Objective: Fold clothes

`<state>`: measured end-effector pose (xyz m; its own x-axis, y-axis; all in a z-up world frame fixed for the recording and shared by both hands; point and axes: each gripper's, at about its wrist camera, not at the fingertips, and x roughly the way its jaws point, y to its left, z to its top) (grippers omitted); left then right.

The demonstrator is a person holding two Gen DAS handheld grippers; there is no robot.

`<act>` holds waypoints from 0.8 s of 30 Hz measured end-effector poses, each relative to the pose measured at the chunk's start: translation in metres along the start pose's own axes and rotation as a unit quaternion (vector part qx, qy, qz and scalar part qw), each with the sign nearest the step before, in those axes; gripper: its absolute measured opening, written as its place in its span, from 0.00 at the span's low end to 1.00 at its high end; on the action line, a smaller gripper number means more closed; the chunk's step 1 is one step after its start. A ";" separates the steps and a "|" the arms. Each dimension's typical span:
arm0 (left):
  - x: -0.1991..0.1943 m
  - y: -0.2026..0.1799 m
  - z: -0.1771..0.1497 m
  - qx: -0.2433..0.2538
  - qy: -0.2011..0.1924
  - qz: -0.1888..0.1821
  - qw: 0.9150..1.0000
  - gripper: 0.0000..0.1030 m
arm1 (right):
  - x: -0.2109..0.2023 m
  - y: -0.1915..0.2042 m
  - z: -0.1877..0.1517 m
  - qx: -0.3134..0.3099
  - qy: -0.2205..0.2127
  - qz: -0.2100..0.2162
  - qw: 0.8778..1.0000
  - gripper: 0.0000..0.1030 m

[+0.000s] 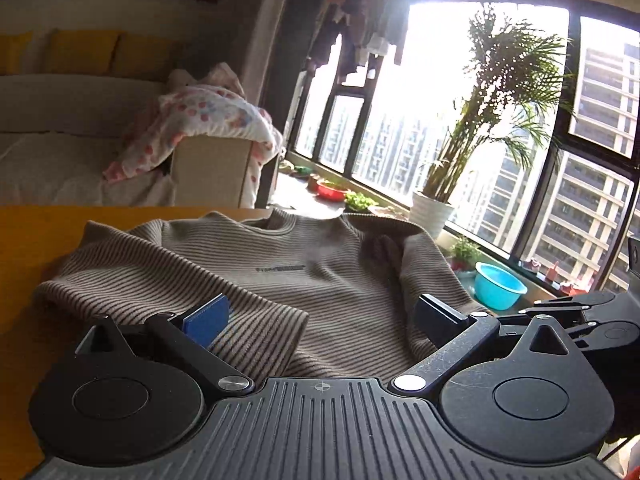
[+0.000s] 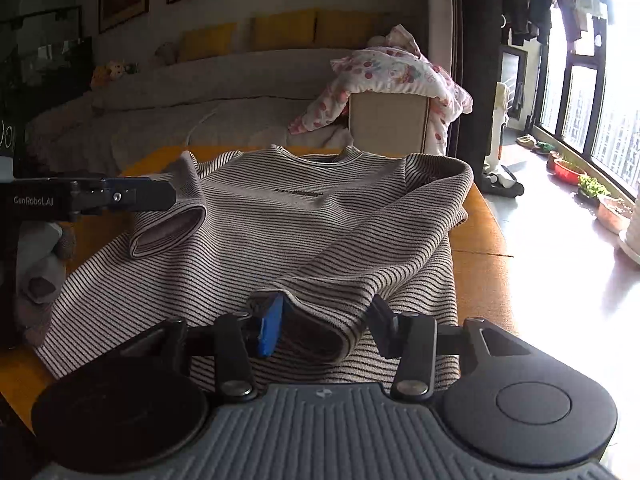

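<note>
A brown striped sweater (image 2: 304, 216) lay front-up on the wooden table (image 2: 480, 232), both sleeves folded in across its body. It looked soft, light and floppy, a ribbed knit likely to sag and slide unless pinched at a cuff or hem. The left claw (image 1: 320, 312) stood wide with nothing between its jaws, above the left cuff (image 1: 256, 332). The right claw (image 2: 324, 324) sat narrower around the right cuff (image 2: 320, 332); whether its pads pressed the cloth could not be told. On the floor, a blue basin (image 1: 498, 284) appeared empty.
</note>
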<state>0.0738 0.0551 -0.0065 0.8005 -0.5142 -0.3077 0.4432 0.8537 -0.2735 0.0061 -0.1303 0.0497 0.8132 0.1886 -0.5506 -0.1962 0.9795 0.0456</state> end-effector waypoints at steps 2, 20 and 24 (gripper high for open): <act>-0.008 0.007 0.000 -0.025 -0.017 -0.017 0.999 1.00 | -0.003 -0.018 0.024 0.023 -0.023 -0.011 0.999 0.14; -0.030 0.087 0.002 -0.248 -0.086 -0.047 0.964 1.00 | -0.001 -0.053 0.156 0.141 0.013 0.016 0.990 0.06; -0.026 0.079 0.000 -0.236 -0.071 -0.052 0.968 1.00 | -0.014 -0.108 0.070 0.365 0.082 0.043 0.926 0.15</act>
<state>0.0876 0.1359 -0.0204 0.8236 -0.5501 -0.1380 0.3166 0.6478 -0.6929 0.0544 -0.2332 0.1111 0.7054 0.3131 -0.6359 0.2155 0.7600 0.6132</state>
